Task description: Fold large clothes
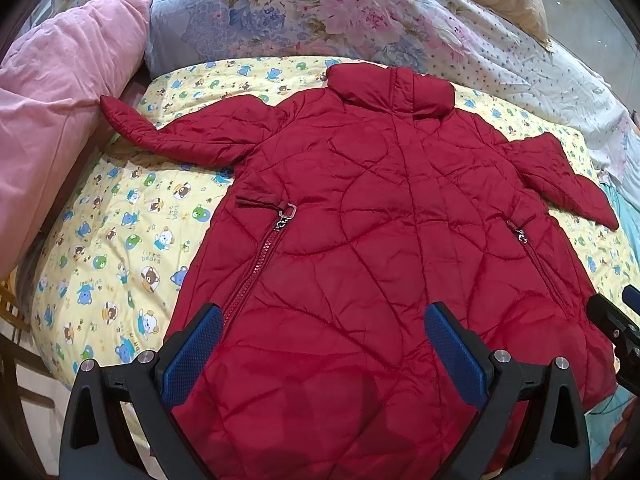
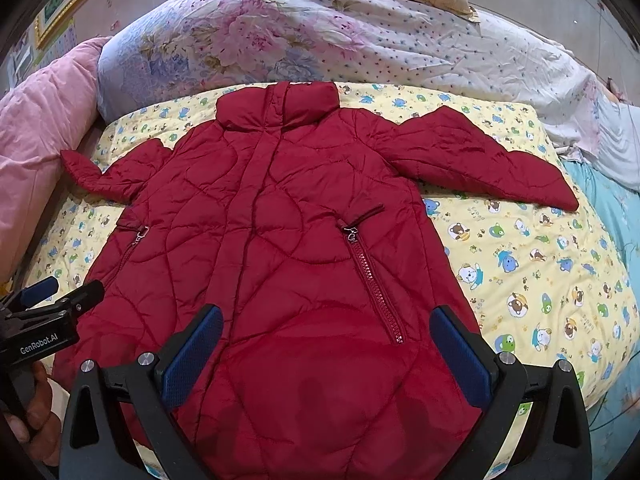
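left wrist view: your left gripper (image 1: 322, 344) is spread wide, nothing between the blue pads (image 1: 192, 354), hanging over the lower part of the red quilted coat (image 1: 380, 220). the coat lies flat, front up, on the yellow bear-print sheet (image 1: 120, 248), collar (image 1: 390, 88) at the far end. one sleeve (image 1: 168, 132) runs out to the pink quilt (image 1: 52, 120), cuff touching it. the other sleeve (image 1: 568, 184) ends near the sheet edge. bare sheet is open along the coat's left edge. the right gripper's tip shows at the frame's right edge, beside the hem.

right wrist view: your right gripper (image 2: 326, 346) is also spread wide and empty, over the coat's (image 2: 280, 220) lower right panel, by the pocket zip (image 2: 378, 280). wide bare sheet (image 2: 540, 272) to the right. the sleeve (image 2: 480, 160) lies clear on it. the floral duvet (image 2: 300, 40) sits just behind the collar (image 2: 276, 108). the left gripper (image 2: 60, 296) is at the coat's left edge, a hand (image 2: 38, 404) on its handle; from here you can't tell its fingers' spread.
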`<act>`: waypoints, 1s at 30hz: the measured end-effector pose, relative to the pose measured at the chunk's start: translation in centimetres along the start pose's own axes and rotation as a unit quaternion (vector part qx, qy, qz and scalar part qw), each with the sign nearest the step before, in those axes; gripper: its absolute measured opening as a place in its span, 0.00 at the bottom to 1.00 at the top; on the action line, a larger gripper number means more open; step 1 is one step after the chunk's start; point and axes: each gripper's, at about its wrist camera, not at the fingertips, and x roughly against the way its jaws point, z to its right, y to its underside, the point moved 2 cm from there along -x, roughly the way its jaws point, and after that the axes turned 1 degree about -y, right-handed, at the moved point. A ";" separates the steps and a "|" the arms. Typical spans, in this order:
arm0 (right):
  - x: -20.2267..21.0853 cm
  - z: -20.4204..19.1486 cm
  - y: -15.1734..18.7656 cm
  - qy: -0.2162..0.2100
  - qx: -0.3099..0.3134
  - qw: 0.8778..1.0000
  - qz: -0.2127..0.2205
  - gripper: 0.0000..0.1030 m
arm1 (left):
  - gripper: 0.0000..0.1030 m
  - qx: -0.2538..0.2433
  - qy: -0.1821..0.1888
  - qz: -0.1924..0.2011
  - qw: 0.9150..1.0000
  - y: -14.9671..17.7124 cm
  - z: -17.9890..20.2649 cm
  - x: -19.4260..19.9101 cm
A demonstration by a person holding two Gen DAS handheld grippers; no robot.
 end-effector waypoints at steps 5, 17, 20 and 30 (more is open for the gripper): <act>0.0 0.1 -0.1 -0.002 0.000 1.000 -0.001 1.00 | 0.99 0.001 0.000 -0.002 1.000 0.0 -0.1 0.0; 0.0 0.3 0.0 0.000 -0.002 1.000 -0.001 1.00 | 0.99 0.000 0.001 -0.006 1.000 0.0 0.1 -0.3; -0.1 0.4 0.0 0.000 -0.003 1.000 -0.001 1.00 | 0.99 0.000 0.001 -0.006 1.000 -0.1 0.0 -0.3; -0.3 0.7 -0.1 0.000 -0.008 1.000 -0.004 1.00 | 0.99 -0.001 0.001 -0.013 1.000 -0.4 0.2 -0.8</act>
